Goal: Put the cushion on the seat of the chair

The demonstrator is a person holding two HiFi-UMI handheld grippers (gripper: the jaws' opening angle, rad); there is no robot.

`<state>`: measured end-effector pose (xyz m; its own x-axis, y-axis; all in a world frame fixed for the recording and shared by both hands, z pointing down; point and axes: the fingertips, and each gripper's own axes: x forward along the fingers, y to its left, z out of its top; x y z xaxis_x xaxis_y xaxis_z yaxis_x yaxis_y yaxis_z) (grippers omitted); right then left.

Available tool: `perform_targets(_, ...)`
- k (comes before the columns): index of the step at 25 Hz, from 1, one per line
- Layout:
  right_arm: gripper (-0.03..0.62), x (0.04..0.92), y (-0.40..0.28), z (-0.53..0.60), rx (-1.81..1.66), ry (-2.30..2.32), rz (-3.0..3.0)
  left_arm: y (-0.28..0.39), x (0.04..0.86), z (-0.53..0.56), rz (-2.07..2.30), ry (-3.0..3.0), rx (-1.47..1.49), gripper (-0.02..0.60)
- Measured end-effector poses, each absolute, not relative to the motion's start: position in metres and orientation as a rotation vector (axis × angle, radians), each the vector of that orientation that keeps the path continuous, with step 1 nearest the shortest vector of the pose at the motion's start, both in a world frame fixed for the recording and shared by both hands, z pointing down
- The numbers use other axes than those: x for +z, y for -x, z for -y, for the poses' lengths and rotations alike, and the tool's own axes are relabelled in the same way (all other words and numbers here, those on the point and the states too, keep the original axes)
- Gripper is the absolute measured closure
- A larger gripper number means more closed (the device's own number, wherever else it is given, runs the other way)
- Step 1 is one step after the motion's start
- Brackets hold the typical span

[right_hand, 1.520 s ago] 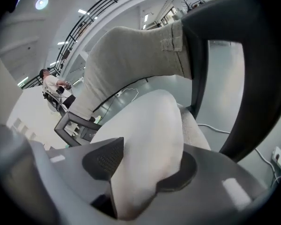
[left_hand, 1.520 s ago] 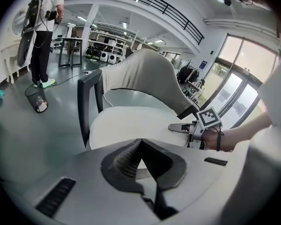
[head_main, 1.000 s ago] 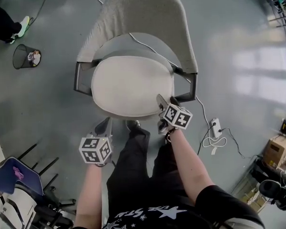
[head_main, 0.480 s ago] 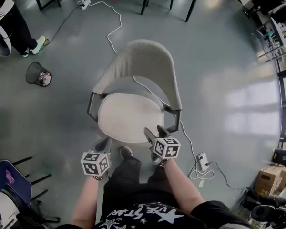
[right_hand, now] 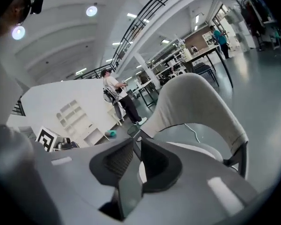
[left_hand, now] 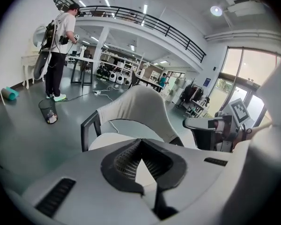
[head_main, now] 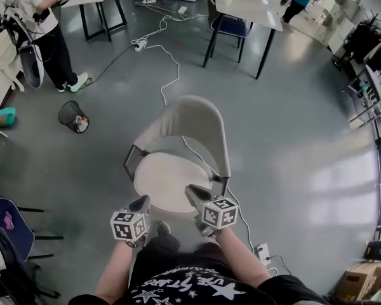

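The beige round cushion (head_main: 165, 180) lies flat on the seat of the grey-beige chair (head_main: 190, 129), and neither gripper touches it. Both grippers hang in the air at the seat's near edge, above it. My left gripper (head_main: 141, 202) is shut and empty, its tips meeting. My right gripper (head_main: 192, 192) is closing; only a narrow slit is left between its jaws and nothing is in it. In the left gripper view, the left gripper (left_hand: 140, 140) points over the cushion (left_hand: 107, 139). The right gripper (right_hand: 136, 142) looks past the cushion (right_hand: 201, 149) at the chair's back (right_hand: 196, 102).
A white cable (head_main: 168, 62) runs across the floor under the chair to a power strip (head_main: 261, 254). A black wastebasket (head_main: 73, 116) stands to the left. Tables (head_main: 247, 5) and a person (head_main: 44, 18) are at the back. A blue chair (head_main: 3, 224) is near left.
Both grippers have risen from the seat's front edge, the right one more. The right jaws went from wide open to nearly together. The head view has lifted and shows more of the room.
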<state>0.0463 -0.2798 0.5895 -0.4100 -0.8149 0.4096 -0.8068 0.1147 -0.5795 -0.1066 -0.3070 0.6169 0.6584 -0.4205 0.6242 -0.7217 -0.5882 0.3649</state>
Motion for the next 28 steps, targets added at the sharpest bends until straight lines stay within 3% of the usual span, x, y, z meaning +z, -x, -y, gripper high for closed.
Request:
perform_targets(13,0.585,0.545,-0.134,0.207,-1.065,1.713,-2.39,0.057,0.571,0.232,1.004,-2.294,0.511,0.574)
perform_targets(28,0.591,0.545,-0.146,0.09,-1.082,1.515,-2.578,0.08,0.561,0.087,1.267,-2.171,0.393,0.574)
